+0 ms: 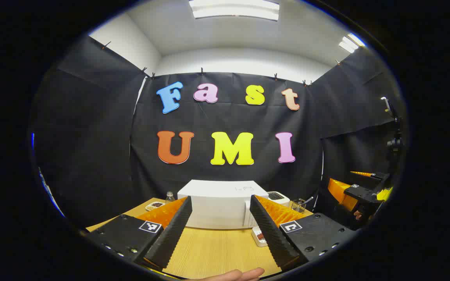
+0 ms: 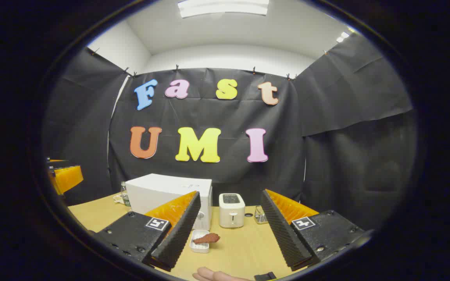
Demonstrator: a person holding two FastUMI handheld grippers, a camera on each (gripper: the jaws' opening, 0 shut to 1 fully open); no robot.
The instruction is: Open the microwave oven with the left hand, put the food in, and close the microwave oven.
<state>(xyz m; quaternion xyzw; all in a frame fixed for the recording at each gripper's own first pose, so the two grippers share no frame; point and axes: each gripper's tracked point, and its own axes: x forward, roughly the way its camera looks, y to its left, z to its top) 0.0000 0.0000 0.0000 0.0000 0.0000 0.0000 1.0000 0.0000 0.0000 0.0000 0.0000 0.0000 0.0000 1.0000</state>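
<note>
Both grippers, left gripper (image 1: 220, 234) and right gripper (image 2: 229, 238), hover with fingers spread and empty; microwave (image 1: 221, 205) closed, food (image 2: 206, 238) on desk (image 2: 244, 249): nothing started.

a: what's on that wooden table (image 2: 244, 246)?

b: the white microwave (image 2: 166, 193) sits at the back, door shut. just right of it stands a small toaster (image 2: 231, 210), and right of that a little glass holder (image 2: 260, 215).

a: and in front?

b: a small white tray (image 2: 200, 240) with a brownish piece of food (image 2: 207, 238) lies by the microwave's front right corner. left of the microwave, a small bottle (image 1: 169, 196) and a dish (image 1: 155, 205).
</note>
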